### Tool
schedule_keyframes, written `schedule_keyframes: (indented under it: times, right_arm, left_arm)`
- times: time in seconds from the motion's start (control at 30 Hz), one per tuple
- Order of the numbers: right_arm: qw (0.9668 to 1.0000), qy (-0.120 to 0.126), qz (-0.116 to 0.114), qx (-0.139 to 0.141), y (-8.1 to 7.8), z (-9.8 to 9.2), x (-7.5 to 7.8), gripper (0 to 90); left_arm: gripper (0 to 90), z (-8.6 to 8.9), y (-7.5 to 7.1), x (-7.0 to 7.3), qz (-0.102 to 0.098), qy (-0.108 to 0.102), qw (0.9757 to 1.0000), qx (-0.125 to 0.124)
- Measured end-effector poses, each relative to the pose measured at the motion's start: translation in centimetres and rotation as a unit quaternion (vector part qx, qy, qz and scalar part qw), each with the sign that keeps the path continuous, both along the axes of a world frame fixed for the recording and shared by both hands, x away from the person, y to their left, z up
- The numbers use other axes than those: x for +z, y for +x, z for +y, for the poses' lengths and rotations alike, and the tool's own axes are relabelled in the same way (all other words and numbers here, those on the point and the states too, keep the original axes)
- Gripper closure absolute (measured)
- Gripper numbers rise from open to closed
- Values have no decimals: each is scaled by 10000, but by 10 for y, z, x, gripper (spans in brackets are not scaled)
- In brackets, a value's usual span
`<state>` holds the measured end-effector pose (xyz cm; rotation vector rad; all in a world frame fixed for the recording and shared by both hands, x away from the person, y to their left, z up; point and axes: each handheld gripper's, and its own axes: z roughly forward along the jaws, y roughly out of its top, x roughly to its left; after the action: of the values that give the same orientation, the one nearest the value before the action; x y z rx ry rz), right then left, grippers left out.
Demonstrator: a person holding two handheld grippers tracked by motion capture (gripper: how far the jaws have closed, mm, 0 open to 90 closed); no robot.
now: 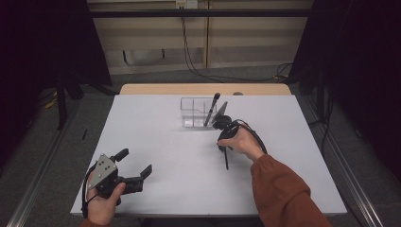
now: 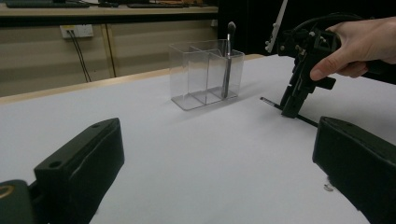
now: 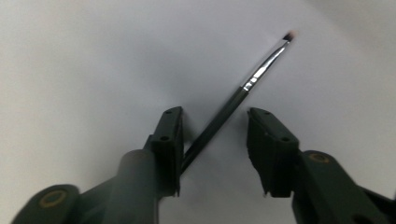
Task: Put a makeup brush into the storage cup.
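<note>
My right gripper (image 3: 215,140) tipped down over a slim black brush (image 3: 233,100) lying on the matte white table (image 1: 156,142), jaws apart either side of it, handle end hidden beneath them, my left gripper (image 1: 137,165) spread wide, empty, clear plastic organizer (image 1: 196,112) beyond.

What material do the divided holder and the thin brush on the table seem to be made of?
Divided holder: probably clear glossy plastic, possibly acrylic; the wall shows through it.
Thin brush: dark, smooth handle, plastic or lacquered wood; a shiny silver collar, likely metal; a small pale bristle tip.
</note>
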<state>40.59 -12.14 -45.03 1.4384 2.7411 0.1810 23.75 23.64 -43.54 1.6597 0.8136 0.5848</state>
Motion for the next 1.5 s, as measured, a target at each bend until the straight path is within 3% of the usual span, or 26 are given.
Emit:
schedule_keyframes:
  times: [0.5,1.07,1.3,1.5]
  right_arm:
    - [9997,95,145,-145,4,-5,0,859]
    - [9998,167,5,-107,-1,-8,2,865]
    - [9992,368,-142,-75,-6,-14,7,864]
    - [9958,824,-377,-152,-11,-24,18,864]
  left_arm:
    - [22,0,0,0,0,4,10000,-24]
    - [21,1,1,0,20,-6,10000,27]
    - [21,0,1,-1,40,-4,10000,48]
    - [21,1,1,-1,55,-9,10000,71]
